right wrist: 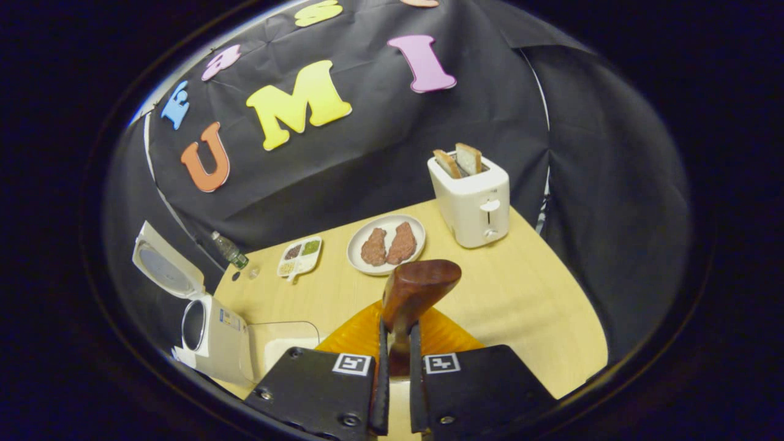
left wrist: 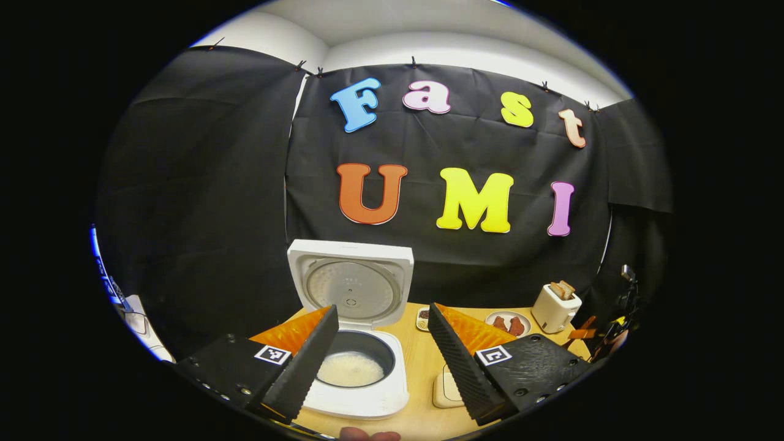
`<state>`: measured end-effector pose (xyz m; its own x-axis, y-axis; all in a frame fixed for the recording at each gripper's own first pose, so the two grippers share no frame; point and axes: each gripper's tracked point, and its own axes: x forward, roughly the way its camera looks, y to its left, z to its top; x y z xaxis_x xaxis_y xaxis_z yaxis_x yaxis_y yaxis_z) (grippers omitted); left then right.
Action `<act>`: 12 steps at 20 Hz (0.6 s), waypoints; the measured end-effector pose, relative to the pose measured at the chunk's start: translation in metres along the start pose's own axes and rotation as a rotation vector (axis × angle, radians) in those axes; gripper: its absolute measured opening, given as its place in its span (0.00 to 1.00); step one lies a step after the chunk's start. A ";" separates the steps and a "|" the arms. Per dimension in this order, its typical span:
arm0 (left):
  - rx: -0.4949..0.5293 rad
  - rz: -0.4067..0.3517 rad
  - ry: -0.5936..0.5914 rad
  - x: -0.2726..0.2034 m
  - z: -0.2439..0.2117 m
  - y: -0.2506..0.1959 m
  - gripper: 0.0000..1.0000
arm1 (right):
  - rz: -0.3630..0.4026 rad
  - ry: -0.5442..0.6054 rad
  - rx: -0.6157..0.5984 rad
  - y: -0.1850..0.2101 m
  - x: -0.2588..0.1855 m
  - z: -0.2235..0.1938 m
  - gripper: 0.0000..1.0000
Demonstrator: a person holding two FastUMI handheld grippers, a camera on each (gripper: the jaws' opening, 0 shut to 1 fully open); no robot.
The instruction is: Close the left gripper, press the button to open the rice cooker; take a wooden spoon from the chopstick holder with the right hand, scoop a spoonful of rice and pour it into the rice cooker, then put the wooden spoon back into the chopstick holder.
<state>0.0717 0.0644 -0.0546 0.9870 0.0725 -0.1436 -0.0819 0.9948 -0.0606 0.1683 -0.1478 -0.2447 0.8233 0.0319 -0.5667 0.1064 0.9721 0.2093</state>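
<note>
The white rice cooker stands on the wooden table with its lid raised, and pale rice lies in its inner pot. My left gripper hovers over it, open, nothing between its fingers. The cooker also shows at the lower left of the right gripper view, lid up. My right gripper is shut on the handle of the wooden spoon, whose dark brown bowl points up and forward above the table.
A white toaster with two bread slices stands at the back right. A plate with two brown pieces, a small sectioned dish and a small bottle sit at the back. A clear container lies beside the cooker.
</note>
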 end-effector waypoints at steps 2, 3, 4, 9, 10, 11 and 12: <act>-0.002 -0.020 -0.018 -0.006 0.002 0.011 0.94 | 0.002 -0.038 -0.029 0.021 -0.017 0.014 0.16; -0.006 -0.027 -0.024 -0.007 0.004 0.016 0.94 | 0.009 -0.055 -0.043 0.034 -0.025 0.019 0.15; -0.010 -0.033 -0.032 -0.008 0.006 0.022 0.94 | 0.016 -0.072 -0.058 0.047 -0.033 0.024 0.14; -0.003 -0.092 -0.067 -0.019 0.010 0.048 0.95 | 0.060 -0.114 -0.156 0.118 -0.047 0.024 0.14; 0.003 -0.099 -0.072 -0.022 0.010 0.053 0.94 | 0.063 -0.114 -0.173 0.128 -0.045 0.021 0.14; 0.008 -0.095 -0.079 -0.022 0.011 0.061 0.94 | 0.068 -0.111 -0.185 0.140 -0.042 0.015 0.14; 0.006 -0.095 -0.080 -0.022 0.012 0.067 0.94 | 0.074 -0.103 -0.195 0.151 -0.037 0.007 0.14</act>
<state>0.0460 0.1301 -0.0440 0.9982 -0.0165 -0.0584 0.0127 0.9978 -0.0644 0.1573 -0.0043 -0.1864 0.8785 0.0902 -0.4692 -0.0577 0.9948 0.0834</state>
